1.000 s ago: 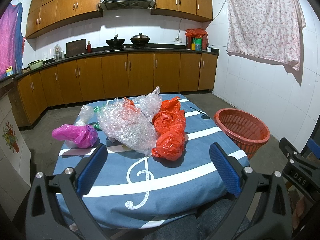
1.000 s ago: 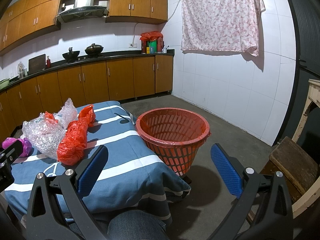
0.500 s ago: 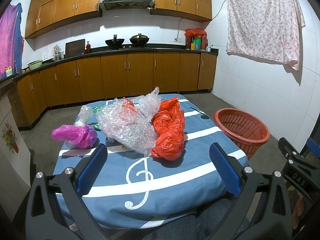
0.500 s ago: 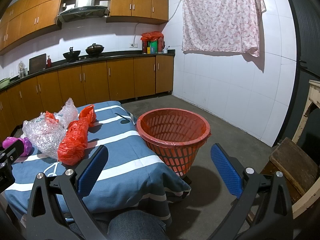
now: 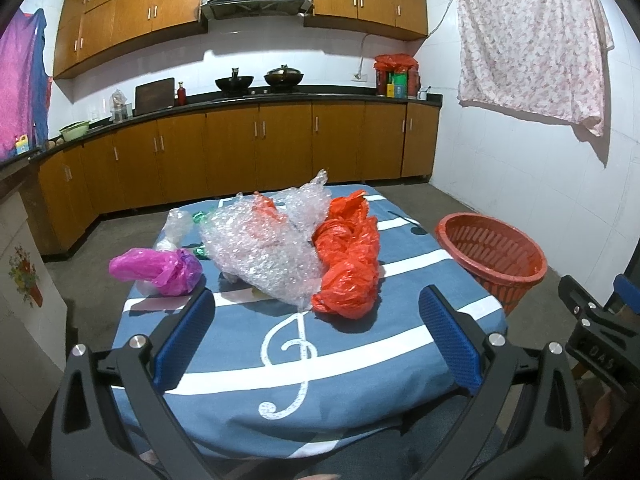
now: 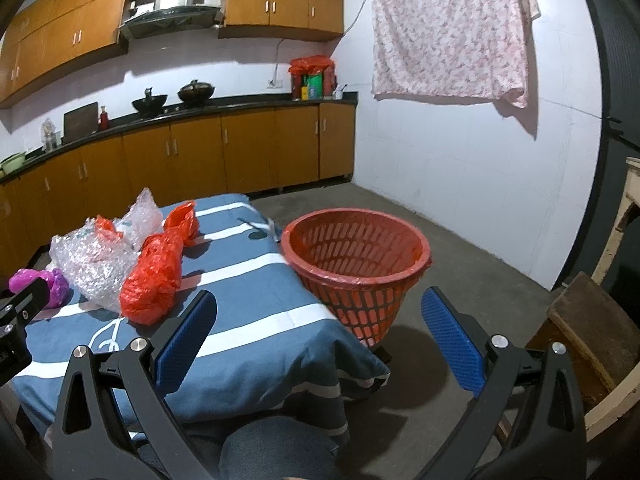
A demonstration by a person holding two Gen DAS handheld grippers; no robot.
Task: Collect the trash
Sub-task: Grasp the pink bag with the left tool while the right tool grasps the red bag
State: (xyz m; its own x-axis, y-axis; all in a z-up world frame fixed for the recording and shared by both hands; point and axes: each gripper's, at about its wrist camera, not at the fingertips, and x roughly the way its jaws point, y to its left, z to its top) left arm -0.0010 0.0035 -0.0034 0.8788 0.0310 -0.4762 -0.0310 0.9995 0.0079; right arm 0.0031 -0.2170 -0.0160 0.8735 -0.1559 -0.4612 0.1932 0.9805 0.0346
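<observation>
Both of my tools hang idle: the left hand-held gripper [image 5: 316, 340] has its blue pads spread wide with nothing between them, low at 6 o'clock over the near edge of the desk [image 5: 360, 352], and the right hand-held gripper [image 6: 318, 340] is just as spread and empty, aimed between the desk's corner and the red basket [image 6: 356, 264] on the floor. From the left view, the trash lies at 12 o'clock on the striped blue cloth: a crumpled sheet of bubble wrap [image 5: 264, 252] in the middle, an orange plastic bag [image 5: 350, 264] touching it at 1 o'clock, a magenta plastic bag [image 5: 160, 268] at 10 o'clock, and the basket at 2 o'clock, off the desk. I judge all of it light, soft and slippery, likely to collapse under a pinch; a bunched fold or the knotted bulk of a bag looks the surest hold. Compared with a second ago, almost nothing differs: the pieces lie as they did, and my views have shifted only slightly.
</observation>
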